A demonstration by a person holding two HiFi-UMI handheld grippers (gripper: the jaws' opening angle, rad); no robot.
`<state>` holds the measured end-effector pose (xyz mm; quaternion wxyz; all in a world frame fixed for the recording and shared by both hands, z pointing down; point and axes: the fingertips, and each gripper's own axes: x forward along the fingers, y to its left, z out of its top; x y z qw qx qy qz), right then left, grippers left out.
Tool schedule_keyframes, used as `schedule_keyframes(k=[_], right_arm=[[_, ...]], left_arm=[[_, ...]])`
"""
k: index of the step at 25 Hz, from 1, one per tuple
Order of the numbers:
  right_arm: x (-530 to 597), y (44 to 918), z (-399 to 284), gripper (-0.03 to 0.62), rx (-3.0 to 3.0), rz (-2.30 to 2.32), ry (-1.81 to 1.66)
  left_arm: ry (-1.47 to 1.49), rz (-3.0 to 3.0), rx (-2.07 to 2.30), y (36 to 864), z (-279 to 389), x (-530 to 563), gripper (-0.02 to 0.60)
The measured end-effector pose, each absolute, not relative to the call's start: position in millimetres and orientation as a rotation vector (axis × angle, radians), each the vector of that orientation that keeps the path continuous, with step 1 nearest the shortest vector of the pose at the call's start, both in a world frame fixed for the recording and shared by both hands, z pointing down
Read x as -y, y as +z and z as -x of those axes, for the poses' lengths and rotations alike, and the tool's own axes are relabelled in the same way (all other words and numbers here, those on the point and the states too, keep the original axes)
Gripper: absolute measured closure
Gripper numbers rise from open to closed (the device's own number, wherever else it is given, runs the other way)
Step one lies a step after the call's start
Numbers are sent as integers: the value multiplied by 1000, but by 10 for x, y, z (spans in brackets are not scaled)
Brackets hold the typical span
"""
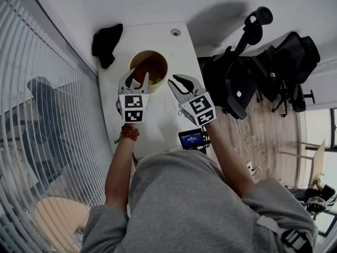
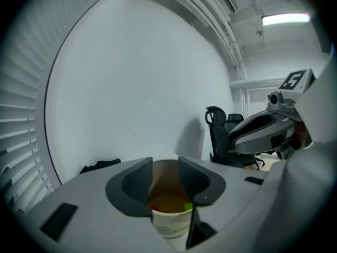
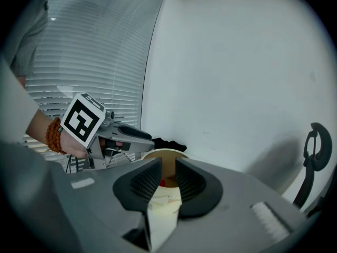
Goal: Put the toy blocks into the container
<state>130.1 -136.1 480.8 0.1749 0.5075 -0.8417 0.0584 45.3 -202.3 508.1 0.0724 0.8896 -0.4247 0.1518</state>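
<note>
A round paper container (image 1: 132, 61) stands on the white table (image 1: 163, 117), with red, yellow and green toy blocks (image 1: 148, 76) lying inside it. My left gripper (image 1: 137, 80) hovers at the container's near left rim, jaws open and empty. In the left gripper view the container (image 2: 171, 226) and its blocks (image 2: 169, 202) show through the gap of the left gripper (image 2: 165, 175). My right gripper (image 1: 174, 79) hangs just right of the container, open with nothing held. In the right gripper view the container (image 3: 164, 207) shows beyond the right gripper (image 3: 168, 175).
A black cloth (image 1: 107, 44) lies at the table's far left corner, and a small round fitting (image 1: 175, 32) sits at the far edge. Black office chairs (image 1: 247, 73) crowd the right side. A small device with a blue screen (image 1: 191, 138) sits near my body. Window blinds (image 1: 31, 115) run along the left.
</note>
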Motion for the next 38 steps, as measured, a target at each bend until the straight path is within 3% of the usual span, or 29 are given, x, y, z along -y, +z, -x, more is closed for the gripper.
schedule_keyframes(k=[23,38], right_arm=[[1378,3411,-1262,525,2419,-1793,-242],[1237,3512,-1195,533,2366,-1876,-299]], left_arm=[[99,-2745,1437,3977,-277,1814,439],[32,-2729,1561,3901,-137,1550,483]])
